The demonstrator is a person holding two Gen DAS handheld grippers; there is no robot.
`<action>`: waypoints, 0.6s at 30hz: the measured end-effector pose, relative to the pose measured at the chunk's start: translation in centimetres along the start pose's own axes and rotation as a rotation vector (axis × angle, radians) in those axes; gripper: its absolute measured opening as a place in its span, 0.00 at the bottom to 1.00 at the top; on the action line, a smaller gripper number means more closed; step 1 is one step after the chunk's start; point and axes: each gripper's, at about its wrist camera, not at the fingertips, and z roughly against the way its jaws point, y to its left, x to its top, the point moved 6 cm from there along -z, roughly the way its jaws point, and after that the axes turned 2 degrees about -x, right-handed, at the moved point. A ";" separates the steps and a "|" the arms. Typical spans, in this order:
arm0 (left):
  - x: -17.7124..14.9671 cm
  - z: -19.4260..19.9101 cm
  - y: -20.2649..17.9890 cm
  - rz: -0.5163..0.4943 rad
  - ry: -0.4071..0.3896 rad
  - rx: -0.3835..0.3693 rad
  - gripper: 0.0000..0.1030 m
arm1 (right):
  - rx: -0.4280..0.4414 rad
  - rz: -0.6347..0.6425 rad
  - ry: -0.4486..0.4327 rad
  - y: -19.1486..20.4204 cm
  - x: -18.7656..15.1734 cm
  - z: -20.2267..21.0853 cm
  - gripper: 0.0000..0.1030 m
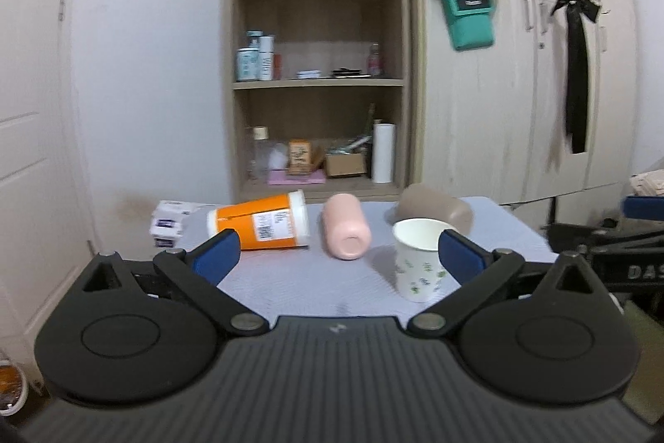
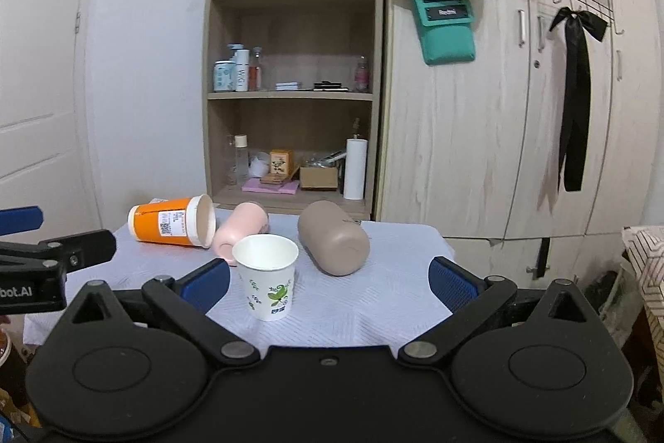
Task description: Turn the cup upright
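Observation:
A white paper cup with green leaf print [image 1: 417, 260] [image 2: 267, 277] stands upright on the table. An orange cup with a white rim [image 1: 259, 221] [image 2: 172, 221] lies on its side at the far left. A pink cup [image 1: 346, 231] [image 2: 238, 231] lies on its side in the middle. A taupe cup [image 1: 433, 208] [image 2: 334, 237] lies on its side at the right. My left gripper [image 1: 338, 254] is open and empty in front of the cups. My right gripper [image 2: 330, 283] is open and empty, with the paper cup just inside its left finger.
The small table [image 2: 373, 302] has a pale textured cloth. A small white and purple box [image 1: 168, 223] sits at its far left corner. A wooden shelf unit [image 2: 290, 90] and wardrobe doors [image 2: 498, 131] stand behind. The left gripper shows at the left edge of the right wrist view [image 2: 54, 256].

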 end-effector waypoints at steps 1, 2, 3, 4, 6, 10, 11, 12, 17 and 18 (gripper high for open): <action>-0.1 0.0 0.0 0.000 0.001 0.012 1.00 | -0.003 -0.003 0.002 0.0 -0.1 0.1 1.00; -0.2 0.0 0.1 0.004 0.006 0.023 1.00 | -0.009 -0.004 0.005 0.0 -0.2 0.0 1.00; -0.3 -0.1 0.2 0.015 0.014 0.029 1.00 | -0.016 -0.004 0.008 0.0 -0.2 0.0 1.00; -0.4 -0.2 0.4 0.027 0.023 0.031 1.00 | -0.021 -0.004 0.009 0.1 -0.2 0.0 1.00; -0.5 -0.5 0.8 0.055 0.043 0.037 1.00 | -0.024 -0.004 0.009 0.1 -0.2 0.0 1.00; -0.6 -1.0 1.1 0.075 0.088 0.047 1.00 | -0.039 -0.001 0.010 0.2 -0.4 -0.1 1.00; -0.6 -1.0 1.1 0.072 0.092 0.048 1.00 | -0.044 0.001 0.014 0.3 -0.5 -0.2 1.00; -0.6 -1.0 1.1 0.068 0.096 0.049 1.00 | -0.047 0.003 0.018 0.3 -0.5 -0.3 1.00; -1.2 -1.1 1.2 0.052 0.127 0.053 1.00 | -0.043 0.000 0.031 0.4 -0.7 -0.5 1.00; -1.2 -1.1 1.2 0.050 0.129 0.057 1.00 | -0.043 -0.001 0.033 0.5 -0.7 -0.5 1.00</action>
